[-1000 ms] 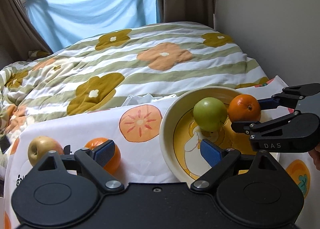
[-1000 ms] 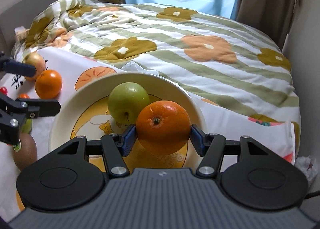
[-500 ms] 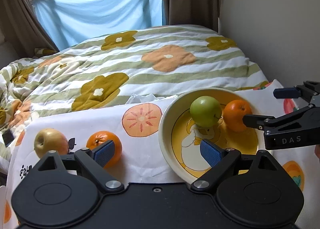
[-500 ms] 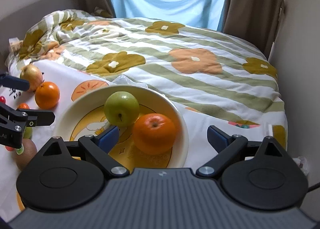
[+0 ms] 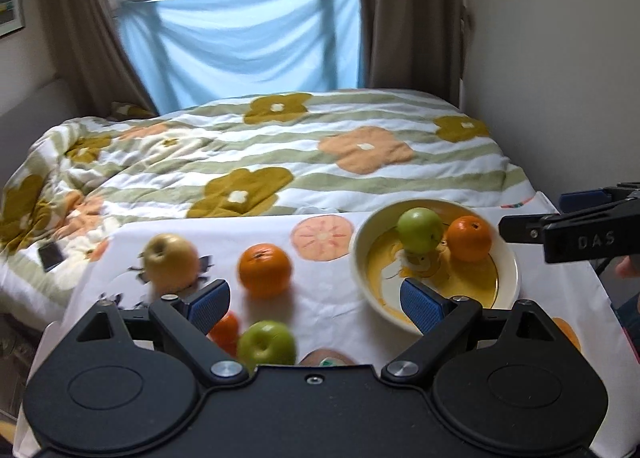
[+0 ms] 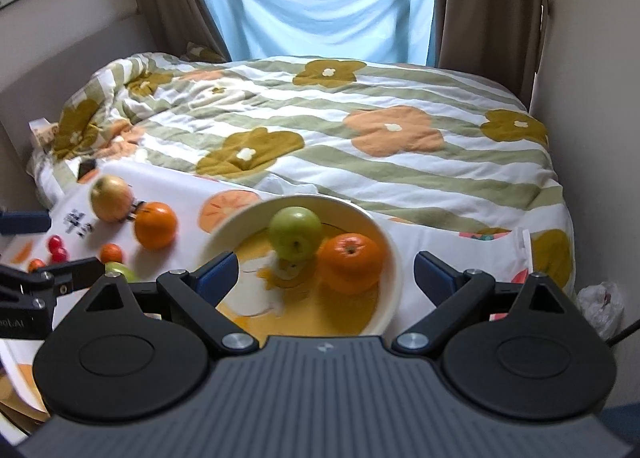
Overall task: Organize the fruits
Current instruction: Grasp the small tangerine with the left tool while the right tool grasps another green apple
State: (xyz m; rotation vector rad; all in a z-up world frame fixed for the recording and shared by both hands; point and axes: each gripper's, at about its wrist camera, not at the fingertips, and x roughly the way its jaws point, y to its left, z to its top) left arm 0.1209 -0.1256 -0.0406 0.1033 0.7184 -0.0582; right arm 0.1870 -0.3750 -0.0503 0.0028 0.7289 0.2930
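Observation:
A cream bowl [image 5: 362,258] [image 6: 390,250] holds a green apple [image 5: 420,230] [image 6: 295,232] and an orange [image 5: 469,238] [image 6: 351,262]. On the cloth lie a yellow apple [image 5: 171,264] [image 6: 111,198], another orange [image 5: 265,269] [image 6: 155,225], a second green apple [image 5: 266,346] [image 6: 119,271] and a small orange fruit [image 5: 225,332] [image 6: 111,253]. My left gripper [image 5: 316,304] is open and empty above these loose fruits. My right gripper [image 6: 326,272] is open and empty, raised behind the bowl; it also shows at the right edge of the left wrist view [image 5: 568,218].
The white fruit-print cloth [image 5: 320,290] covers a table at the foot of a bed with a flowered quilt [image 5: 280,154]. Small red fruits [image 6: 56,248] lie at the cloth's left. A wall [image 5: 560,58] stands close on the right. A brown fruit [image 5: 324,358] peeks behind my left gripper.
My right gripper let go of the orange into the bowl, opened and drew back upward. My left gripper also rose and pulled back, so more loose fruit shows.

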